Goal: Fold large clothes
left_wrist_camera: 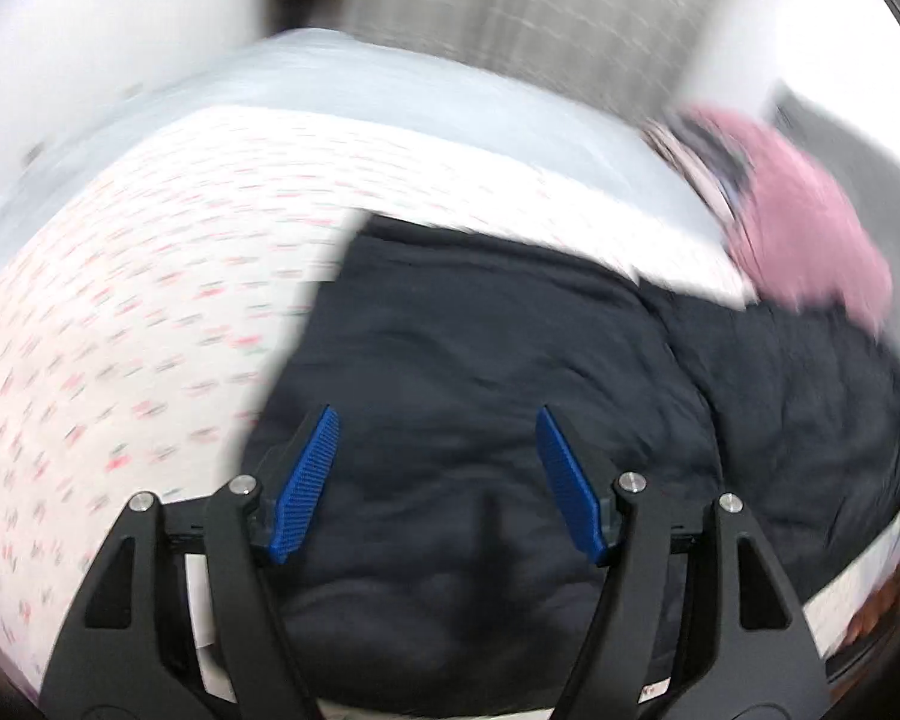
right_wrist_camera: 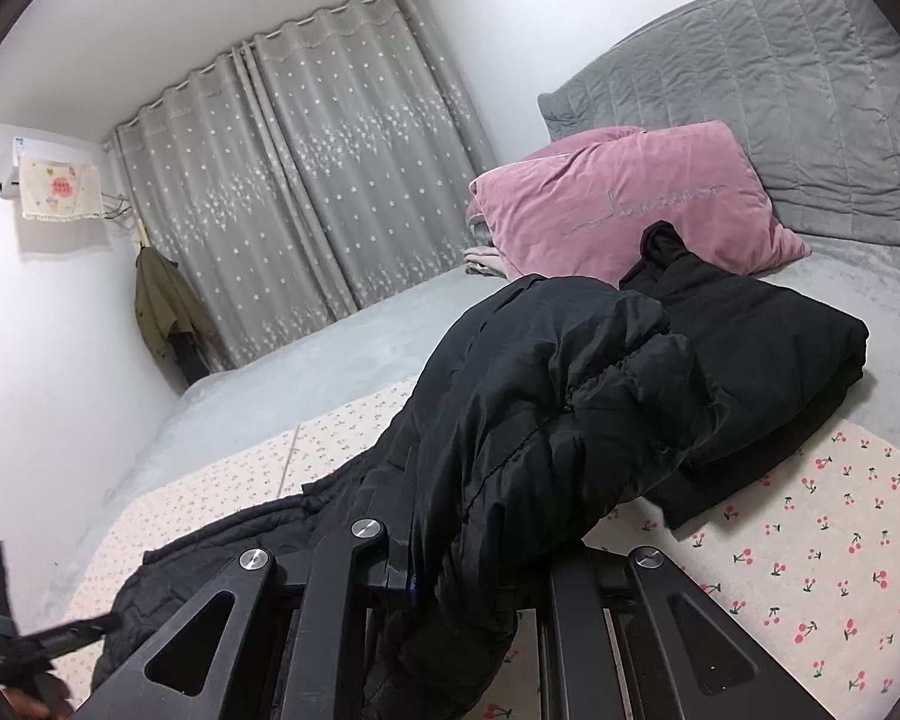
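Padding made the black jacket [right_wrist_camera: 570, 408] a bulky thing to fold: it lay across the cherry-print mat [right_wrist_camera: 810, 540] spread on the grey bed [right_wrist_camera: 330, 360], one thick fold heaped toward the pink pillow [right_wrist_camera: 630, 204] at the far right, and a quilted length trailing near and to the left. The right gripper [right_wrist_camera: 450, 576] was clamped on a ridge of that jacket, lifting it so the fabric draped over the black arms and hid the pads; the cloth bunched between them showed the grip. The left gripper [left_wrist_camera: 435, 480] stood with its blue pads [left_wrist_camera: 306, 486] well apart and nothing between them, hovering over the dark fabric in a heavily blurred view.

Slick shell fabric looked the main risk, in my judgement: held by one narrow pinch, the puffy layers could have slid out under their own weight and let the lifted part collapse. A second risk lay with the free gripper; had it closed on only the outer layer, the fold would have dragged unevenly and pulled the stacked part near the pillow apart. Hauling the jacket sideways could also have rucked the mat beneath it, or pushed the bundle into the pillow.
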The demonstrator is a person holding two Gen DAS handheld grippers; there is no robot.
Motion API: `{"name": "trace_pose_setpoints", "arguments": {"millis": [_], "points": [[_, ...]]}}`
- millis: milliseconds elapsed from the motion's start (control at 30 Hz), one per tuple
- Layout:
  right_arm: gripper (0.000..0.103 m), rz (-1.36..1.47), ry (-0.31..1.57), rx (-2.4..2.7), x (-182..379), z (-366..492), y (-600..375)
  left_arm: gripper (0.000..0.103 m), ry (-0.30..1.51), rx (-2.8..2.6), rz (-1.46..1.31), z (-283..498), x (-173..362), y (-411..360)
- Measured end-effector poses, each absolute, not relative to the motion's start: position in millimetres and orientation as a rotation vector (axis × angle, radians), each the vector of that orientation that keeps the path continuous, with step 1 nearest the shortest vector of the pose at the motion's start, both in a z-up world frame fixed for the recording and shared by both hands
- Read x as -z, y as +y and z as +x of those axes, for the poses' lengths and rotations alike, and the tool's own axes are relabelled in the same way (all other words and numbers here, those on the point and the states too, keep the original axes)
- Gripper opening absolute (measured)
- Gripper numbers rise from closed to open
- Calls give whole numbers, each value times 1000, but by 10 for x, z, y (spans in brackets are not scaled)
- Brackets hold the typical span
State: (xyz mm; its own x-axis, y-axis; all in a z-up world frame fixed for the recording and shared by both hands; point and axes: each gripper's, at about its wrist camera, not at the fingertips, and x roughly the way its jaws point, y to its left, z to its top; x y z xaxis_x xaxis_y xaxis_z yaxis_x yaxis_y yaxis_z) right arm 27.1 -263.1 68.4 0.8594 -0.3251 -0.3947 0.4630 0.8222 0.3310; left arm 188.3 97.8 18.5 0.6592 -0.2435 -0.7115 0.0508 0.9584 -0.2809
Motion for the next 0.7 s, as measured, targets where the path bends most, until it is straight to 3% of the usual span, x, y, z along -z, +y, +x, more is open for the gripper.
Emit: {"name": "trace_pose_setpoints", "arguments": {"millis": [133, 267, 367, 700], "points": [[14, 422, 331, 442, -706, 284, -2582, 65, 830, 104, -300, 1822, -86, 1330], [14, 367, 322, 449, -754, 303, -2457, 36, 950, 140, -287, 1961, 260, 1359], [14, 296, 316, 456, -783, 334, -2283, 33, 1026, 165, -405, 2008, 493, 1459], [14, -18, 273, 296, -1120, 627, -1360, 23, 1010, 219, -442, 1988, 419, 1544]]}}
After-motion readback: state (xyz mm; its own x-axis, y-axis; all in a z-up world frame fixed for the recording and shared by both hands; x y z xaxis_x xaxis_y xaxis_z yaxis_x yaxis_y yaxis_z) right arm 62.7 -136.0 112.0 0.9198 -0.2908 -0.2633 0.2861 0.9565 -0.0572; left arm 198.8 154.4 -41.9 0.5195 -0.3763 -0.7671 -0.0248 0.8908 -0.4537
